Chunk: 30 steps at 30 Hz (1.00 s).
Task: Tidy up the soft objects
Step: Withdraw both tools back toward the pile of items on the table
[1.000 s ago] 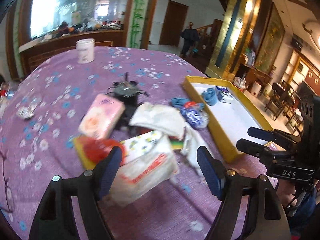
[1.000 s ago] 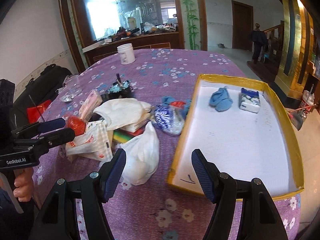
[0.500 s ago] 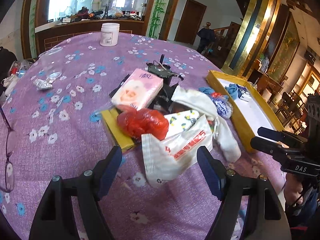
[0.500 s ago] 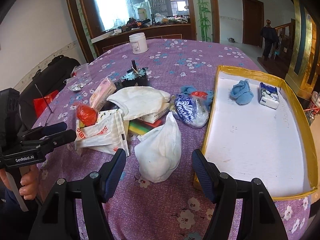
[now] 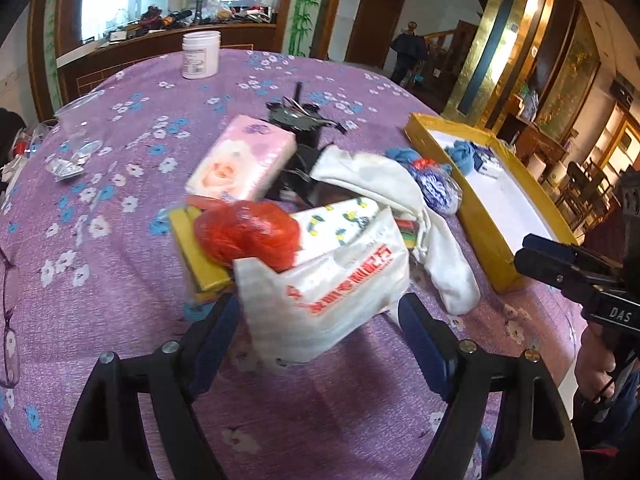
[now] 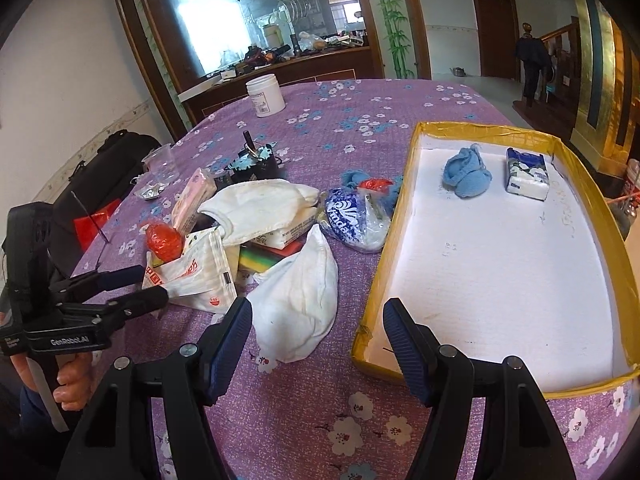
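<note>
A pile of soft things lies mid-table: a pink tissue pack (image 5: 244,160), a red plastic bag (image 5: 248,232), a white bag with red print (image 5: 332,284), white cloths (image 5: 372,176) and a blue-white packet (image 5: 436,188). My left gripper (image 5: 318,320) hangs low over the printed bag. Its jaws are opening, the bag lies between them, and the pads do not press it. My right gripper (image 6: 318,312) stands open above a white cloth (image 6: 300,300), next to the yellow-rimmed tray (image 6: 480,128). The tray holds a blue sock (image 6: 466,176) and a tissue pack (image 6: 526,174).
A white jar (image 5: 200,54) stands at the far side of the table and a clear plastic cup (image 5: 82,120) at the left. A dark holder (image 5: 298,118) sits behind the pile. Glasses (image 5: 10,344) lie at the left edge. A person (image 5: 408,50) stands far back.
My left gripper has sunk toward the printed white bag, which now lies between its fingers, and the jaws have spread a little. The right gripper stays open in about the same place.
</note>
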Motion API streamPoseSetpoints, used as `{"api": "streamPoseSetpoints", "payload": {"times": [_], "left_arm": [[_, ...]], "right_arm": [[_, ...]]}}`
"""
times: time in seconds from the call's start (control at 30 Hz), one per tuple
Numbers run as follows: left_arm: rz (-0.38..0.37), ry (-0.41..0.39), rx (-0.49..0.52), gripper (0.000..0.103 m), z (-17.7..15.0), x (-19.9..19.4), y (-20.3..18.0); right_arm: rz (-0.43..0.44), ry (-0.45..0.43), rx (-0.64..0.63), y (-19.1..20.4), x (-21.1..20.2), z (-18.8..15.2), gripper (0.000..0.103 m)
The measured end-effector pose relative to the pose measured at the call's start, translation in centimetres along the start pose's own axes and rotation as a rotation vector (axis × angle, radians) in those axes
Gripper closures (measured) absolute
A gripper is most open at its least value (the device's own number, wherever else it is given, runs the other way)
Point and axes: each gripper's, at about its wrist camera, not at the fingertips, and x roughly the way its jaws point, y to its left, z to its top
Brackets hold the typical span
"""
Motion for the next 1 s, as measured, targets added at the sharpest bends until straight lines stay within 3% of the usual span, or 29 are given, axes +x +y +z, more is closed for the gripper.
{"api": "streamPoseSetpoints", "payload": {"times": [0.23,0.3,0.43,0.53,0.83,1.0], "left_arm": [[0.031,0.039,-0.016,0.017,0.9,2.0,0.0],[-0.005,0.069,-0.009,0.017,0.9,2.3,-0.2],[-0.132,0.131,0.106,0.017,-0.6,1.8,-2.0],[-0.188,0.117,0.167,0.017,-1.8,0.2,-2.9],[-0.007,0.068,0.272,0.017,-1.5,0.9,-4.0],[0.018,0.074,0.322,0.017,-0.5,2.6,-4.9]], "right_arm": [[0.018,-0.001,-0.001,-0.1,0.1,-0.3,0.03],[0.022,-0.004,0.0,-0.1,0.0,-0.3,0.03],[0.024,-0.011,0.003,-0.3,-0.2,-0.3,0.03],[0.027,-0.01,0.01,-0.4,-0.1,-0.2,0.03],[0.034,0.002,-0.005,0.1,0.2,-0.5,0.03],[0.034,0.003,-0.003,0.1,0.3,-0.4,0.03]]}}
